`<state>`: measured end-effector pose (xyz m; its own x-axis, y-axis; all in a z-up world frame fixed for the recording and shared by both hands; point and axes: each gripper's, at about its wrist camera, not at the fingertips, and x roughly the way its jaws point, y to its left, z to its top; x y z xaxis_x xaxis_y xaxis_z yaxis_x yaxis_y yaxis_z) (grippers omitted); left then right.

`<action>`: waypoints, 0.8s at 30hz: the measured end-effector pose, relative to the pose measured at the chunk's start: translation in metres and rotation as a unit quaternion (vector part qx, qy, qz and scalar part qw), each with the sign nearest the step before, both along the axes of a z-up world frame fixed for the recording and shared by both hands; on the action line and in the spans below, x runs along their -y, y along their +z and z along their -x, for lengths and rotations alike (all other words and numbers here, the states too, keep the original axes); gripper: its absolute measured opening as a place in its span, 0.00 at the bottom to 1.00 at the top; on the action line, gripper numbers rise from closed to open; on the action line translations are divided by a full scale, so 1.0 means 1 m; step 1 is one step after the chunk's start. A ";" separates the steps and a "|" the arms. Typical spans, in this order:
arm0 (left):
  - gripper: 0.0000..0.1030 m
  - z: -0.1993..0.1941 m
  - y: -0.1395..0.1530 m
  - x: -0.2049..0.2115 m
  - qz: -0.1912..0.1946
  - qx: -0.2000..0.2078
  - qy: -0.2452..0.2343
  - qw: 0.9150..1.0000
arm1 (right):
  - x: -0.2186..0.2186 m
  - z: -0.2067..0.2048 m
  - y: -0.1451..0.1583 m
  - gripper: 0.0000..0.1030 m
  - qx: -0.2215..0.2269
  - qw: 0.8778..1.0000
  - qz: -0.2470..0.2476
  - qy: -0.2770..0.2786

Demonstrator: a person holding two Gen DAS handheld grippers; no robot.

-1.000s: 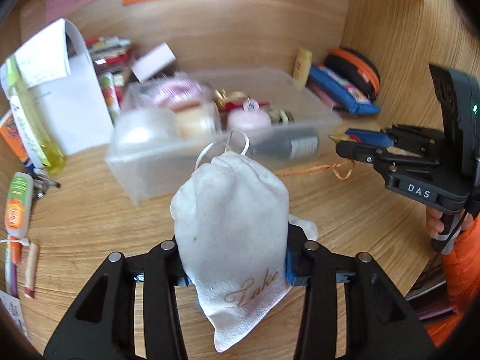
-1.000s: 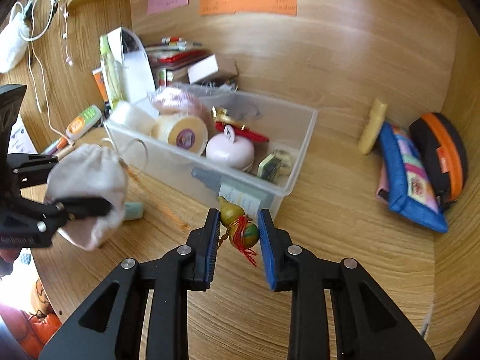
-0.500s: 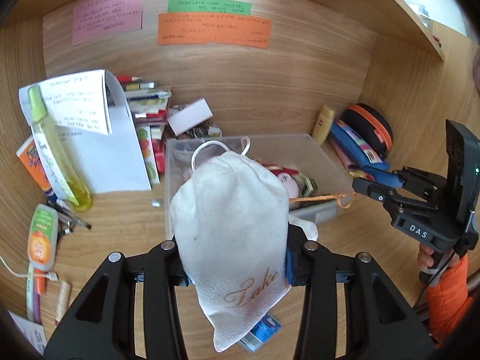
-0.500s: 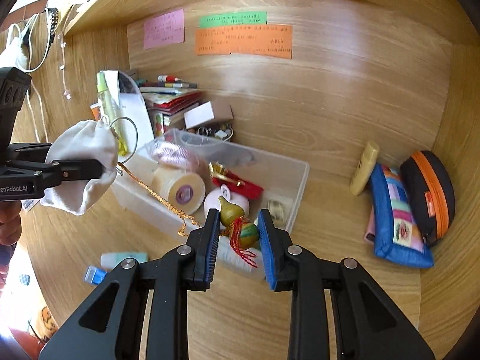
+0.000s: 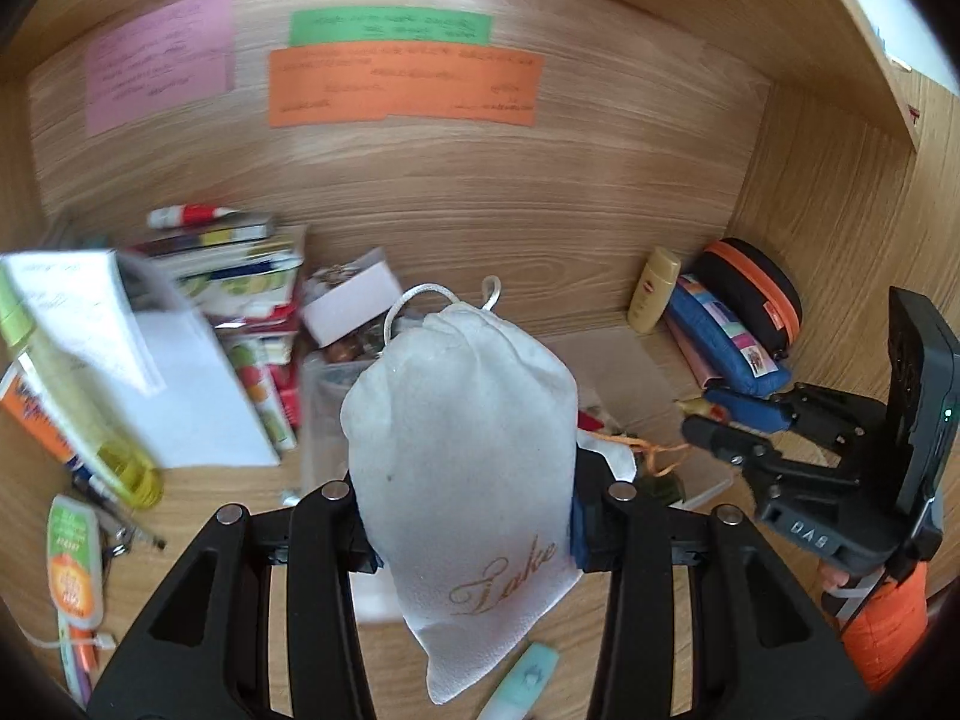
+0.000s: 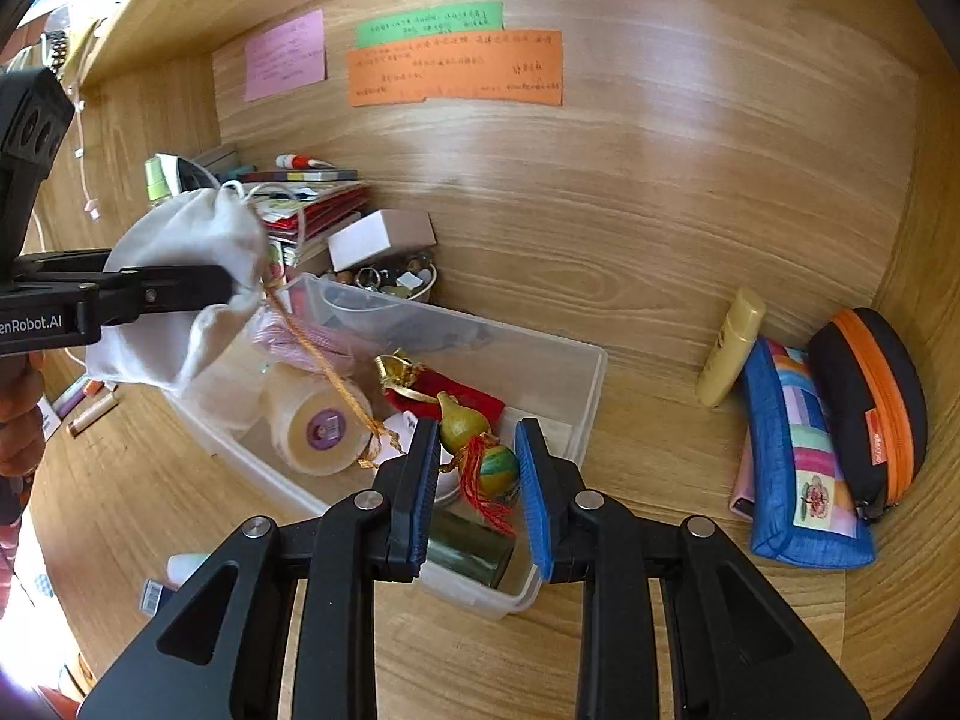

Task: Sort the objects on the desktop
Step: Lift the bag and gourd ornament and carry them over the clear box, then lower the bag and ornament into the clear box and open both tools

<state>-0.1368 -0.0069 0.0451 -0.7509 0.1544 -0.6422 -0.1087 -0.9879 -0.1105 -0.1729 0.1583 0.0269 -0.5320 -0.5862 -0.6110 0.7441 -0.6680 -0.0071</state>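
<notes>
Left tongs (image 5: 468,516) clenched on a white drawstring pouch (image 5: 462,456), held up off the bench (image 6: 660,396); gold script on the cloth reads "Lake" or "Take" (cannot tell which). In the right wrist view the pouch (image 6: 180,276) sits at 9 o'clock, pinched between black fingers whose side is printed "...enRobot.AI".

Right tongs (image 6: 477,471) grip a small gourd charm (image 6: 474,444), olive top, green and yellow bulb, red tassel hanging below. A braided gold cord (image 6: 318,354) runs from the charm up toward 10 o'clock to the pouch's neck. The right tool's body, seen from the left wrist view, carries the letters "DAS".

Under the charm: a clear plastic bin (image 6: 576,384) holding a tape roll (image 6: 318,426) with a purple core label, a red item with gold trim, and a dark bottle.

At 3 o'clock, against the wall: a cream tube (image 6: 729,348), a blue patchwork pouch (image 6: 798,456), a black case with an orange zip (image 6: 870,408).

On the back panel toward 12 o'clock: pink (image 6: 285,54), green (image 6: 429,21) and orange (image 6: 456,69) notes, handwriting too small to read.
</notes>
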 end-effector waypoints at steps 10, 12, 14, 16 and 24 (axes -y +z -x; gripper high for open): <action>0.41 0.040 -0.024 -0.040 0.020 0.035 -0.042 0.998 | 0.013 0.019 -0.019 0.23 0.025 1.000 -0.012 -0.003; 0.41 0.048 -0.029 -0.046 0.025 0.044 -0.048 0.998 | 0.016 0.019 -0.024 0.23 0.029 0.999 -0.018 0.000; 0.41 0.054 -0.034 -0.050 0.034 0.052 -0.050 0.997 | 0.018 0.019 -0.028 0.23 0.027 0.999 -0.027 -0.001; 0.42 0.061 -0.041 -0.050 0.037 0.064 -0.050 0.996 | 0.019 0.018 -0.031 0.23 0.025 0.999 -0.032 0.000; 0.56 0.071 -0.055 -0.045 0.030 0.087 -0.055 0.994 | 0.019 0.020 -0.038 0.23 0.030 0.999 -0.044 -0.001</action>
<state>-0.2075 0.0380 -0.0099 -0.6085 0.1870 -0.7712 -0.2018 -0.9764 -0.0776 -0.1930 0.1390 -0.0115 -0.4936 -0.5282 -0.6909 0.7438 -0.6681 -0.0205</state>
